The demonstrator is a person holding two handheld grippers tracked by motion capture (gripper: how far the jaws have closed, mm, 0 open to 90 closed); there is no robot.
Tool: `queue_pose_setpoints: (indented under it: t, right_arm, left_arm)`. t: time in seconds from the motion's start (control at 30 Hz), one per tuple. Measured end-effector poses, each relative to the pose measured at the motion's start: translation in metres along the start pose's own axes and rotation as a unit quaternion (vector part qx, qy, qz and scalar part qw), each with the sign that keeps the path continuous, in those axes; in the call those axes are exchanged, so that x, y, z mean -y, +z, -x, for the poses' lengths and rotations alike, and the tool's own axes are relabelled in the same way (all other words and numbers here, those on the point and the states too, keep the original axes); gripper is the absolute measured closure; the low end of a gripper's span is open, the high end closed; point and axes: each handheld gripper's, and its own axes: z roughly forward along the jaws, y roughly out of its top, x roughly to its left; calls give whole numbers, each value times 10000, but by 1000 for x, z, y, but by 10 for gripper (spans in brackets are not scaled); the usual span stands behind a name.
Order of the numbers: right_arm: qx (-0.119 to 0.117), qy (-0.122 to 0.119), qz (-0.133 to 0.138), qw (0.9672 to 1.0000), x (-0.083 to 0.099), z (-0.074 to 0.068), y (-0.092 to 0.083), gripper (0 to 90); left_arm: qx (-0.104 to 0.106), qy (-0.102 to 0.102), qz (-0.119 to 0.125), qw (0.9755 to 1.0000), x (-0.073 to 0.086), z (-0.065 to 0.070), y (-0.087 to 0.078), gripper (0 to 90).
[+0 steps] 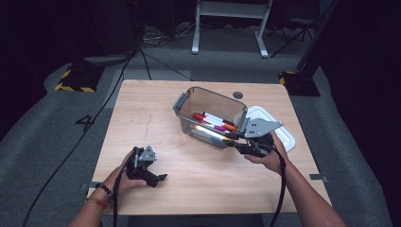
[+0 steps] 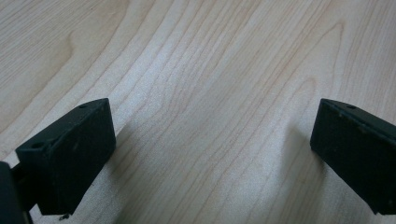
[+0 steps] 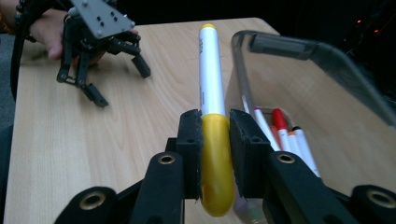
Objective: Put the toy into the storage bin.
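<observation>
My right gripper (image 3: 215, 123) is shut on the yellow cap of a white marker (image 3: 208, 70), whose barrel points away from me over the table. In the high view the right gripper (image 1: 236, 144) holds this marker (image 1: 210, 134) at the near wall of a clear plastic bin (image 1: 210, 92). Several markers (image 1: 215, 120) with red, orange and pink caps lie inside the bin (image 3: 299, 49). My left gripper (image 1: 158, 172) rests near the table's front left, held by a hand. Its jaws stand wide apart over bare wood (image 2: 212, 149) with nothing between them.
A white lid (image 1: 283, 135) lies on the table right of the bin, partly under my right gripper's grey plate (image 1: 260, 127). The wooden table (image 1: 142, 109) has a round grommet (image 1: 238, 95) behind the bin. Cables trail from both grippers.
</observation>
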Motion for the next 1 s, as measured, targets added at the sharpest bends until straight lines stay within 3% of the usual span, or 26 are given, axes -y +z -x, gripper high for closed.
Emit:
queue_pose_setpoints:
  t: [0.17,0.47,0.83,1.0]
  right_arm:
    - [209,41,96,9997,-12,15,-12,751]
    - [341,86,32,9994,-23,38,-7,751]
    - [344,235,-460,9981,-25,67,27,751]
    - [291,302,-752,9963,-26,79,52,751]
  left_arm:
    - [3,-1,-1,10000,0,0,0,5]
    - [8,-4,-4,10000,0,0,0,4]
    - [9,5,-11,10000,0,0,0,3]
    - [12,4,-11,10000,0,0,0,3]
